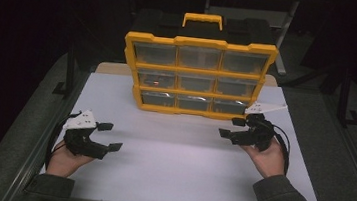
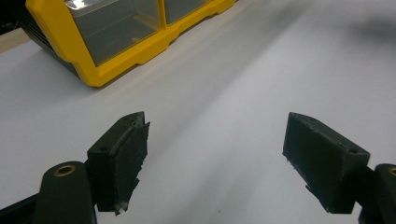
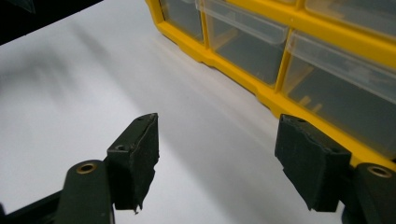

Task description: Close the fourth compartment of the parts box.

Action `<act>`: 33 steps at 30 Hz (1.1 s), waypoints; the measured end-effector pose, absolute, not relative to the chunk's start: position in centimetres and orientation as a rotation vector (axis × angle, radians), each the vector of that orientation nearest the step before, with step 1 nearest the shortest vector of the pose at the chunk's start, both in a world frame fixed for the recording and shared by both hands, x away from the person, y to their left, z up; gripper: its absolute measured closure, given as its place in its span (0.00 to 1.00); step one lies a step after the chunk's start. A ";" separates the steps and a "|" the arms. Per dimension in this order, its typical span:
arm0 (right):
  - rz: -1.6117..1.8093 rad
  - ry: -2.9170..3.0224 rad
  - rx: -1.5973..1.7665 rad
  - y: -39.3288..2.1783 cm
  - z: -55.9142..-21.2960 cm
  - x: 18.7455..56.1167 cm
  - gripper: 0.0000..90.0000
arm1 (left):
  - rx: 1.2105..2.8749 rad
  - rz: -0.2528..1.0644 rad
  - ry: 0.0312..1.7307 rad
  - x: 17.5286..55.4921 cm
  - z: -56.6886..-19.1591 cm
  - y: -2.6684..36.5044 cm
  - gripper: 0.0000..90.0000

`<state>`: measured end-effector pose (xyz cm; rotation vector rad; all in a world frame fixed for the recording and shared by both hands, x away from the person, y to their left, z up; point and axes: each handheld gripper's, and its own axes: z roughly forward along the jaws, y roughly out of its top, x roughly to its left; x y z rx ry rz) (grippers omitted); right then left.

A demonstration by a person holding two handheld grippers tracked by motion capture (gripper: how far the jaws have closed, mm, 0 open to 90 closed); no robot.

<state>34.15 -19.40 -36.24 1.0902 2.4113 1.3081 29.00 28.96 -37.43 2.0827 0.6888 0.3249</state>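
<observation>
White table [image 1: 168,175], grey floor [image 1: 356,164], dark unlit room behind

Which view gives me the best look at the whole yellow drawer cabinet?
The high view: the yellow drawer cabinet stands whole there, handle and all nine drawers. The left gripper view catches one bottom corner; the right gripper view shows some lower drawers close up.

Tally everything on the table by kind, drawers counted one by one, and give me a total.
Yellow drawer organizer: 1
Clear drawers in it, three rows of three: 9
Handheld grippers, left gripper and right gripper, both open with nothing between the jaws: 2
White table: 1
Total: 13
</observation>
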 end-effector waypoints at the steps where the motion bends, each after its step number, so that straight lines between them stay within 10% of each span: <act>1: 1.313 2.407 1.090 -19.5 -36.4 34.0 0.32 | 2.082 0.326 0.689 29.0 -37.4 29.0 0.24; 33: 1.321 2.371 1.226 -23.2 -40.7 30.3 0.23 | 2.131 0.317 0.724 28.7 -39.5 28.4 0.24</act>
